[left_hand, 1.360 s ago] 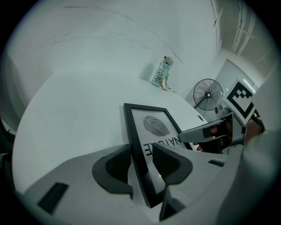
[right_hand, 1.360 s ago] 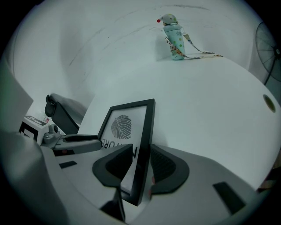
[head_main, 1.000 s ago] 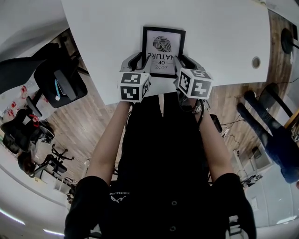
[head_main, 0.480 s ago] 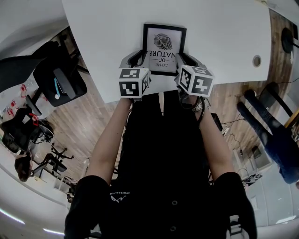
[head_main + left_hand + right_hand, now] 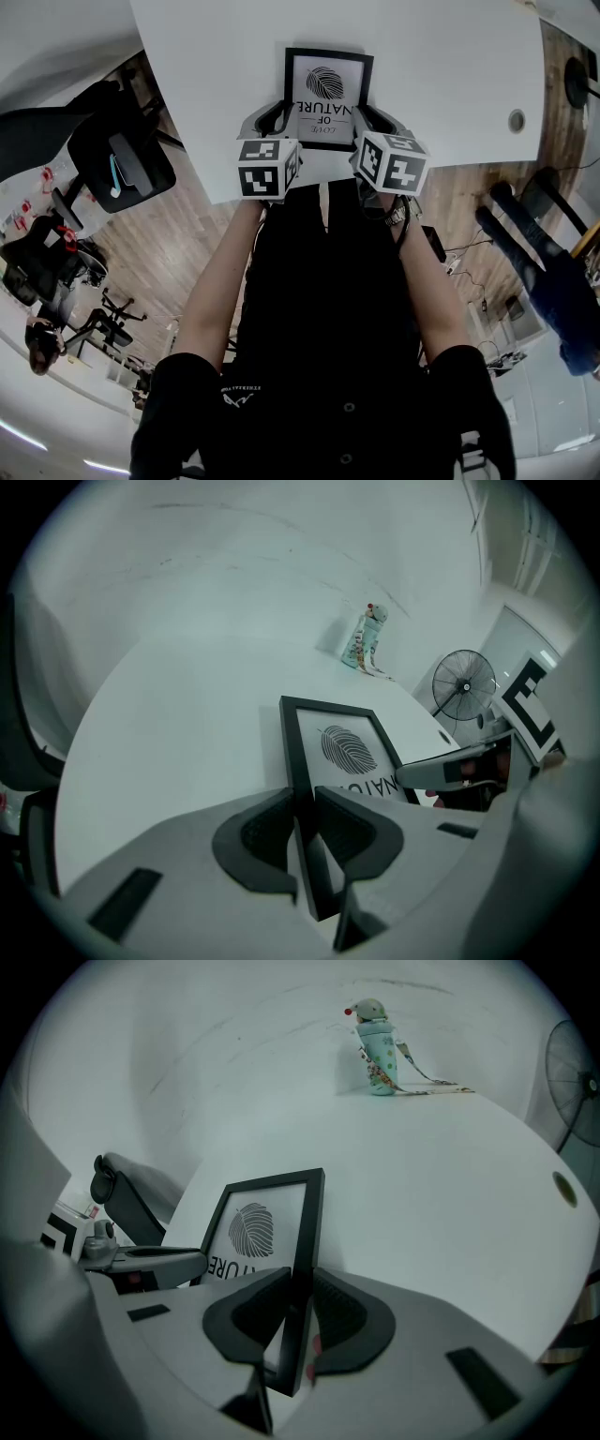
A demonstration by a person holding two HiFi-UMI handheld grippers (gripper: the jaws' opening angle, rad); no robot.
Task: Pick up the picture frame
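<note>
The white table (image 5: 450, 84) is before me; the picture frame (image 5: 327, 94) lies at its near edge, long sides running near to far; my left gripper (image 5: 302, 832) and right gripper (image 5: 300, 1321) have just closed their jaws on its left and right sides, at the near end.

Your left gripper (image 5: 303, 810) has just been closing its jaws, and the pads press the picture frame (image 5: 347, 752) by its left rail. On the white table (image 5: 187, 714), a patterned bottle (image 5: 364, 639) stands at one o'clock of the frame.
</note>
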